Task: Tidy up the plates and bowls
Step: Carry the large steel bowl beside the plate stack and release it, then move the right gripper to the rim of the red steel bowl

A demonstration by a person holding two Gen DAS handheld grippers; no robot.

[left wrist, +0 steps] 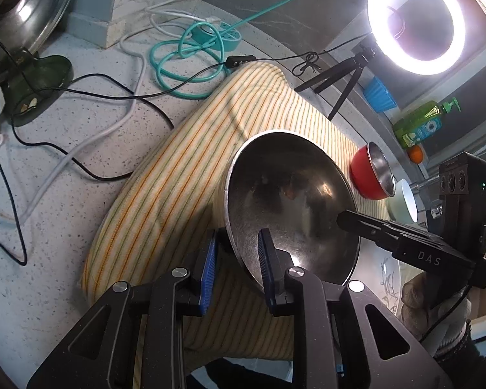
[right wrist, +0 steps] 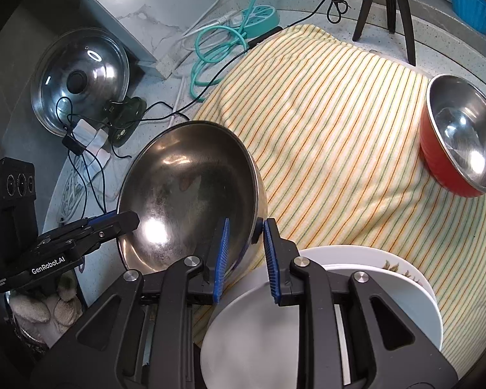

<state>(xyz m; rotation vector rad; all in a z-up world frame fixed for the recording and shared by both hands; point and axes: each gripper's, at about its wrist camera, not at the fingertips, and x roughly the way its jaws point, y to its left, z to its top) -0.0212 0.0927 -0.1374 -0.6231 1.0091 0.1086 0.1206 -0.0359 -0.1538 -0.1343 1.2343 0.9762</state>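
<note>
We straddle the steel bowl (right wrist: 191,191) rim with left claw (left wrist: 236,253) and right claw (right wrist: 244,243), both narrow and slack. Bowl rests on striped towel (right wrist: 340,149). Next: withdraw, fetch red bowl (right wrist: 460,136).

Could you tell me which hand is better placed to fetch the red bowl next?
Right, probably: the red bowl sits on the striped cloth nearer the right gripper; the steel bowl lies between it and the left gripper.

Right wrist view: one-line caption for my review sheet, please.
Both grippers straddle the steel bowl's rim on the striped towel, white plates below, red bowl at right.
</note>
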